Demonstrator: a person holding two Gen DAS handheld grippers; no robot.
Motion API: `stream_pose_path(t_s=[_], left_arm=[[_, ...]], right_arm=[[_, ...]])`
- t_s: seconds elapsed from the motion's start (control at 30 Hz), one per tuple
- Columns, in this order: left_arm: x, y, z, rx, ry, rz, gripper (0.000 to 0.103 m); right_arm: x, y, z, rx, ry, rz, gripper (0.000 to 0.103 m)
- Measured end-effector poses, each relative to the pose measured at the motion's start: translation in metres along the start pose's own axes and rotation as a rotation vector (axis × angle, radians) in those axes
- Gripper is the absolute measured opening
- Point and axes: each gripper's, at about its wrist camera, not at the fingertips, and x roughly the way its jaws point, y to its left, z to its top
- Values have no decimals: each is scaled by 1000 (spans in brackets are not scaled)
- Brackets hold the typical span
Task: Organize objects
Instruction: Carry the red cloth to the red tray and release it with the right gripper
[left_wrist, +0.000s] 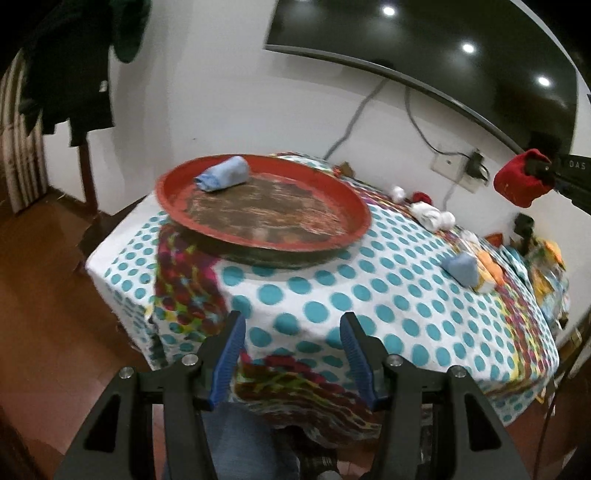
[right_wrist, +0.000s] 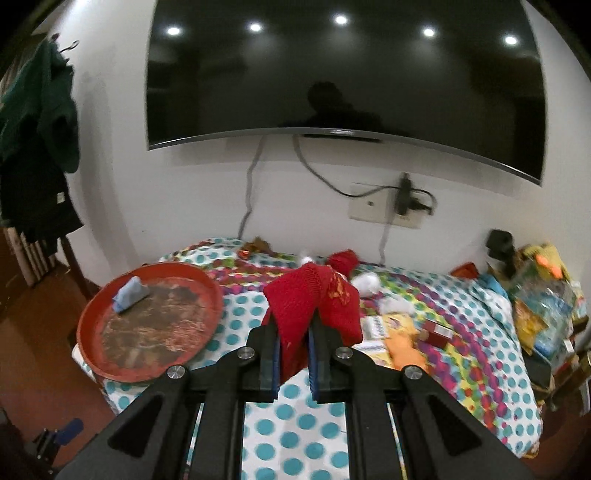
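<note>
Red tray (left_wrist: 258, 236) sits on the polka-dot desk (left_wrist: 369, 295) in the left wrist view, a blue sock roll (left_wrist: 223, 174) inside it; the left gripper (left_wrist: 292, 325) hangs released and empty. In the right wrist view, the right gripper (right_wrist: 292, 325) is clenched on a red sock (right_wrist: 314, 299), lifted above the desk

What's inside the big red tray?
Just one rolled-up light blue cloth sits inside the red tray, near its far rim. The rest of the tray floor is bare, worn and scratched. What the cloth covers can't be seen.
</note>
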Motion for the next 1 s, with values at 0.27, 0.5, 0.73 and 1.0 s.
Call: stream_pose_path(t_s=[0.27, 0.5, 0.73, 1.0], left_arm=[[3, 22, 8, -53, -13, 57, 55], [13, 44, 12, -107, 0, 80, 55], [22, 61, 15, -152, 13, 90, 55], [31, 81, 16, -217, 38, 102, 55]], right_arm=[[35, 76, 17, -100, 19, 80, 10], [78, 145, 15, -187, 67, 152, 10], [126, 190, -10, -231, 155, 215, 10], [171, 245, -29, -302, 230, 280, 11]])
